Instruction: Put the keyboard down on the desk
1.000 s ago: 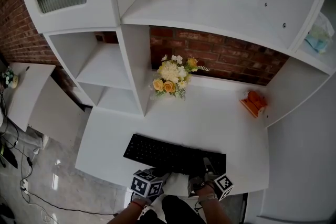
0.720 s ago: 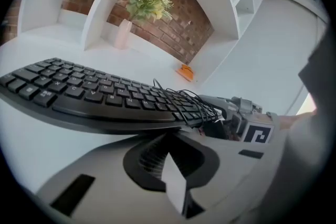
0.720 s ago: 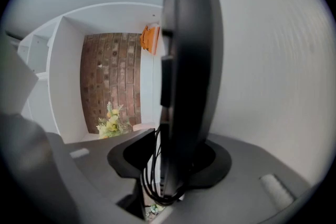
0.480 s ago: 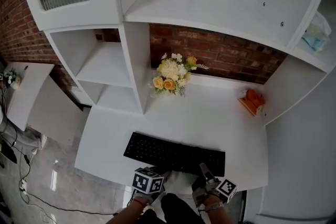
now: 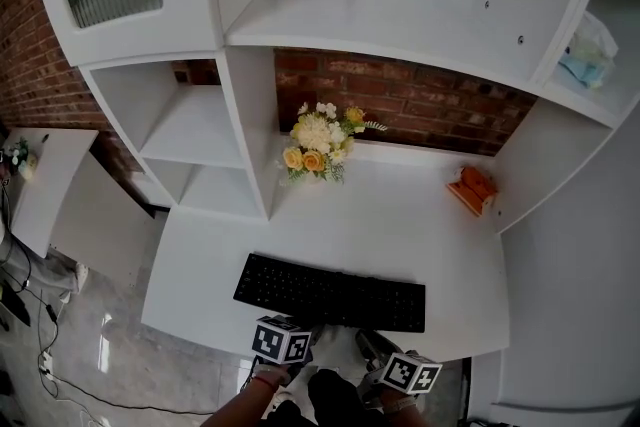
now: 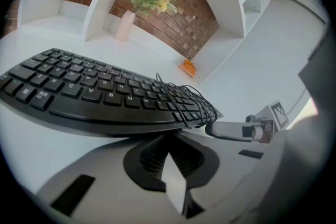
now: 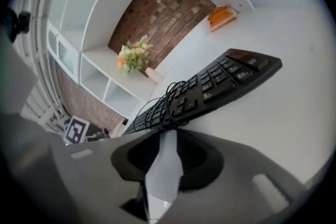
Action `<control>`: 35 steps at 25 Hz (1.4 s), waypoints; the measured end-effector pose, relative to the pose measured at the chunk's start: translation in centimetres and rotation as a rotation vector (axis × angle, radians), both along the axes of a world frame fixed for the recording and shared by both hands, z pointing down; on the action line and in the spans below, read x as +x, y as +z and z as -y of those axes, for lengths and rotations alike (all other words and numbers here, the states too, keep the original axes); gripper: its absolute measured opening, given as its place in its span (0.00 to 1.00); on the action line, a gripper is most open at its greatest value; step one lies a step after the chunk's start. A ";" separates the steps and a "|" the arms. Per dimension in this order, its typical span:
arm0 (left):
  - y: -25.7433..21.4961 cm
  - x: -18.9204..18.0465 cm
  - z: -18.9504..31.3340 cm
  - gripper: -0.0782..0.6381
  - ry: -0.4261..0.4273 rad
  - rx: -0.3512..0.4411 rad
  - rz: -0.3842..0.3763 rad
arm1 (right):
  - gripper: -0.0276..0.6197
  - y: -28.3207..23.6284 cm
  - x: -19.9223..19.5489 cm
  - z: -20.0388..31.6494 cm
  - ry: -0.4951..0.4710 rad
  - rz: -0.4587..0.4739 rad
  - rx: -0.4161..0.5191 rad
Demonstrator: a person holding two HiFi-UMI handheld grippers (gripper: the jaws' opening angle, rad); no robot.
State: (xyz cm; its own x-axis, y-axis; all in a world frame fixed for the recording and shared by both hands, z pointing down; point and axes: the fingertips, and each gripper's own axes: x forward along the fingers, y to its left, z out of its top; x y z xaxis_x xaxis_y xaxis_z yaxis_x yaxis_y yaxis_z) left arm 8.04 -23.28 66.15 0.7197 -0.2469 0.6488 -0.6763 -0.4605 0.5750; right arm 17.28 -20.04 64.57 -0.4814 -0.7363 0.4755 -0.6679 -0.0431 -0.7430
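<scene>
black keyboard (image 5: pixel 330 293) rests on desk (image 5: pixel 400 225); left tool (image 6: pixel 168 152) and right tool (image 7: pixel 167 139), clenched empty, have withdrawn.

My head view looks steeply down from high over the desk (image 5: pixel 400 225), well back from the keyboard (image 5: pixel 330 293), and takes in the shelves (image 5: pixel 190 130) and brick wall (image 5: pixel 420 105). The left gripper view and right gripper view I get from low at the desk's front edge, very near the keyboard, both tilted and facing the brick wall. All three share the keyboard, flowers (image 5: pixel 318 143) and brick wall.
</scene>
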 end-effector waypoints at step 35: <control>-0.8 -3.0 -1.3 0.10 0.002 0.085 0.055 | 0.05 1.7 -0.8 -0.6 -0.015 -0.076 -0.094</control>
